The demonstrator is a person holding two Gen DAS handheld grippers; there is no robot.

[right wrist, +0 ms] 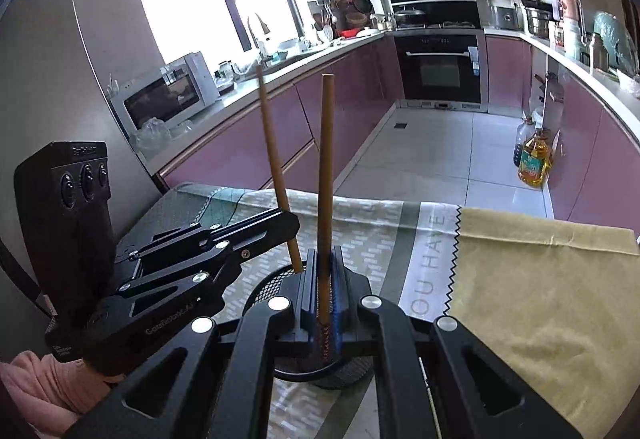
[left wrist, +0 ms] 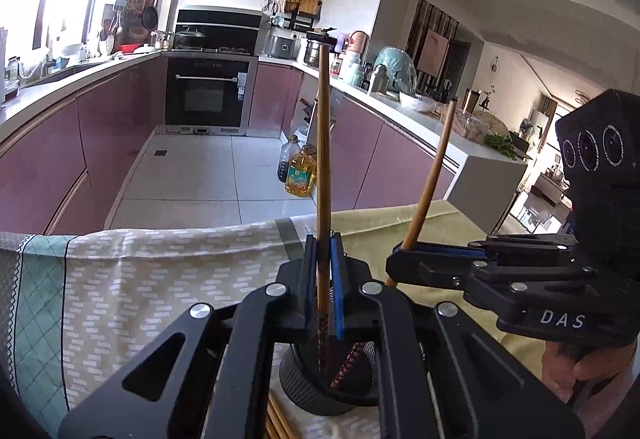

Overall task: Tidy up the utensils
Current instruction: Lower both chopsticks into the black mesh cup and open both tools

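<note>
My left gripper is shut on a wooden chopstick that stands nearly upright. Its patterned lower end reaches down into a black mesh holder on the cloth-covered table. To its right, my right gripper is shut on a second chopstick that leans right, its patterned tip inside the same holder. In the right wrist view the right gripper clamps its chopstick above the holder. The left gripper comes in from the left with its chopstick.
Several loose chopsticks lie beside the holder. A patterned cloth and a yellow cloth cover the table. Beyond its far edge are the kitchen floor, oil bottles and purple cabinets. A hand holds the right gripper.
</note>
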